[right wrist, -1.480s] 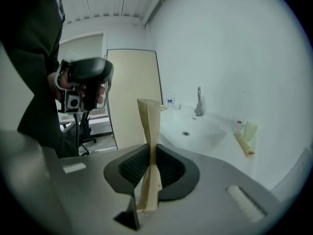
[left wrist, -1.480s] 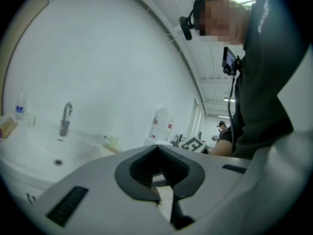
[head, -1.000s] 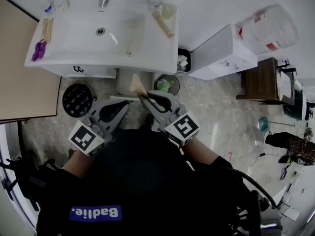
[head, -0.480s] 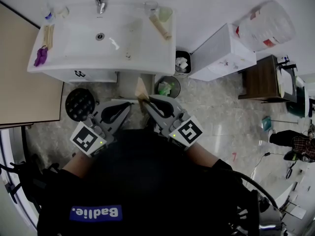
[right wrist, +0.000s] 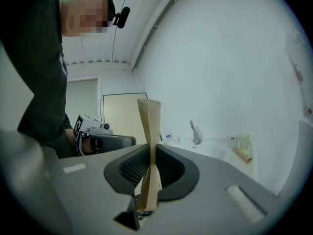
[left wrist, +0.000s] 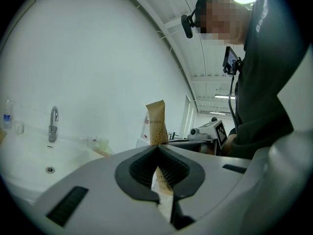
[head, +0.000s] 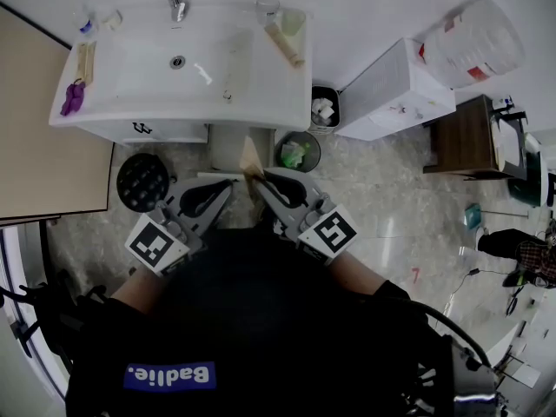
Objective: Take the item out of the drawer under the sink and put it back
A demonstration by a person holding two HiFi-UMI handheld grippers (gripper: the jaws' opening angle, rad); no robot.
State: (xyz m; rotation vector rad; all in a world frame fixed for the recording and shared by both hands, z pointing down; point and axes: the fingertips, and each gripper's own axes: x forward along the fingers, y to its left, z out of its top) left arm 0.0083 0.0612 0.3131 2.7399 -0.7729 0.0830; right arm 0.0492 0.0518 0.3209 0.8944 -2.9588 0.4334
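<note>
**A:** Status, left to right?

**B:** Left gripper (head: 228,186): jaws pressed together at the tips, held low in front of me, below the sink (head: 174,115) rim. A tan sliver (left wrist: 164,190) shows in the slot behind the tips. I can't tell whether it's gripped or only seen through the gap.

**B:** Packet (head: 248,156): tan paper sachet, in the air between me and the sink, roughly upright, just beside the left tips. The right gripper view shows the left gripper apart from it.

**B:** Right gripper (head: 254,178): jaws pinching the packet across its flat faces. Part of it stands free above the tips and the rest hangs in the hollow behind them.

**A:** How will it handle?

**B:** My read is very light, thin and soft. The free end leans a little, so I expect it to flop and crease, not hold shape. The paper looks matte, so slip is a low risk. Crushing or tearing is the bigger worry.

**A:** Where do I grip it?

**B:** Flat faces, near mid-length, as it's held now. I'd use light pressure and avoid the edges and corners, which would probably fold.

**A:** Drawer?

**B:** I can't make it out. The sink rim and the grippers cover that area. The packet is out, so I judge the return is what's left.
</note>
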